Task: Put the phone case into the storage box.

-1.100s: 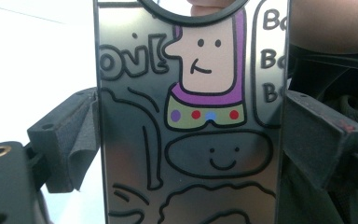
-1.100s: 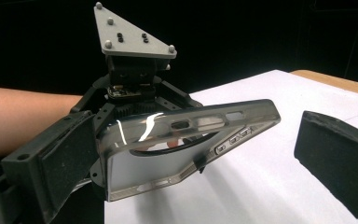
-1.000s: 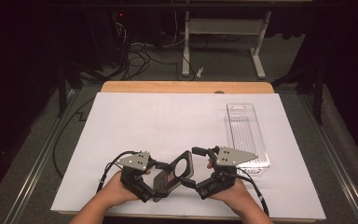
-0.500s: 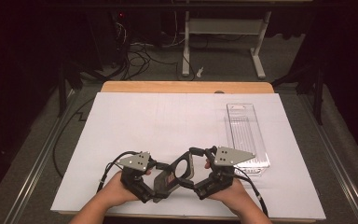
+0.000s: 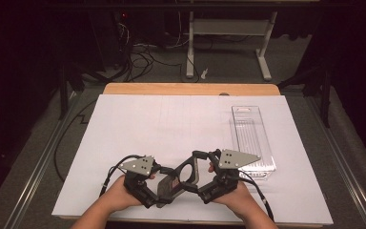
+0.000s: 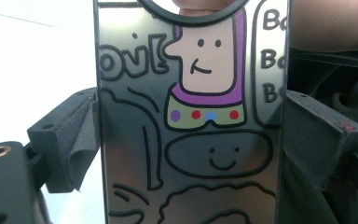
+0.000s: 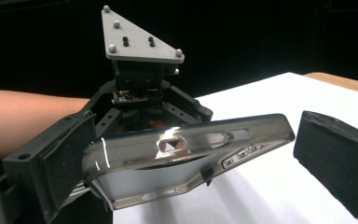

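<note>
Object in hand: a smoky translucent plastic phone case (image 5: 177,174) printed with cartoon figures and speech bubbles, with a round camera cut-out at one end; held above the near edge of the white table cover (image 5: 138,124), between the two tools.
Left gripper (image 5: 158,191): its black jaws are clamped on the long edges of the case, foam pads (image 6: 77,140) pressed against both sides in the left gripper view.
Right gripper (image 5: 205,164): its jaws stand apart at the camera-hole end of the case; in the right gripper view one pad (image 7: 67,158) meets the case's corner, the other pad (image 7: 338,154) stands off from it.
Container: a clear rectangular plastic box (image 5: 251,140) lies flat on the right of the cover, just beyond the right gripper.
Done, as judged: the case is lifted off the table and carried by one tool.
Left to do, as judged: the right gripper has no two-sided hold; whether the case goes to the clear box cannot be told.
</note>
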Demonstrator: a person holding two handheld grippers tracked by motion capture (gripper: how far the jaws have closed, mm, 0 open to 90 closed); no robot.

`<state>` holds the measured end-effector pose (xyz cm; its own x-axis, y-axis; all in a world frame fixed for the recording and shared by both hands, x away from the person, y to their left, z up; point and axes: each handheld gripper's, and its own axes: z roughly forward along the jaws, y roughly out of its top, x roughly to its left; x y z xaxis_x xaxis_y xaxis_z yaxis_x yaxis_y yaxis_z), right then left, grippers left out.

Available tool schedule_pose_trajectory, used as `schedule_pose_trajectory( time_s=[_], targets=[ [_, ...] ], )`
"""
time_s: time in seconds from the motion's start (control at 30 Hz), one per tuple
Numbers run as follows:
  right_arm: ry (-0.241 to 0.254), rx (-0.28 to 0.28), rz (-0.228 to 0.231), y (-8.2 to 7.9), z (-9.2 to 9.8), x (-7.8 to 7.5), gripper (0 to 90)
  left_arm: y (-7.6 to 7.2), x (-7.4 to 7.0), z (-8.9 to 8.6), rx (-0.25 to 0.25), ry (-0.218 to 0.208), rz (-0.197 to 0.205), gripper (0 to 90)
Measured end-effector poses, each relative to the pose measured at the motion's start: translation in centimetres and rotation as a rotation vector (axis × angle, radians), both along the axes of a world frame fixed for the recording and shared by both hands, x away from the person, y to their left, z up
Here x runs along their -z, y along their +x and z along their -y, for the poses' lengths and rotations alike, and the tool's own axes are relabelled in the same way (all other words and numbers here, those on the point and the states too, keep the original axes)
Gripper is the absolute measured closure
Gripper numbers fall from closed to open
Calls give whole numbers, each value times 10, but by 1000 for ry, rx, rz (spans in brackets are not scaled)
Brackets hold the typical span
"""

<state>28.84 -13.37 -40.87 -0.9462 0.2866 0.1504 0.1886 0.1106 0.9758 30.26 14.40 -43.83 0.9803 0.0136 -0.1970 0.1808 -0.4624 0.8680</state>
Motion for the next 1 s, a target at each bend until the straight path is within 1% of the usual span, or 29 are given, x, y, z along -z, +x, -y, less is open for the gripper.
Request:
schedule_pose_trajectory(
  time_s=[0.07, 0.33, 0.7, 1.0],
  targets=[
    [6, -5, -2, 0, 0, 0, 11, 0, 0, 0, 0, -1, 2, 131],
    [15, -7, 14, -1, 1, -1, 40, 0, 0, 0, 7, -6, 1, 131],
    [24, -20, 11, -1, 1, -1, 75, 0, -1, -1, 8, -8, 3, 131],
    [29, -31, 1, -1, 0, 0, 69, -1, -1, 0, 9, -12, 9, 131]
  ],
)
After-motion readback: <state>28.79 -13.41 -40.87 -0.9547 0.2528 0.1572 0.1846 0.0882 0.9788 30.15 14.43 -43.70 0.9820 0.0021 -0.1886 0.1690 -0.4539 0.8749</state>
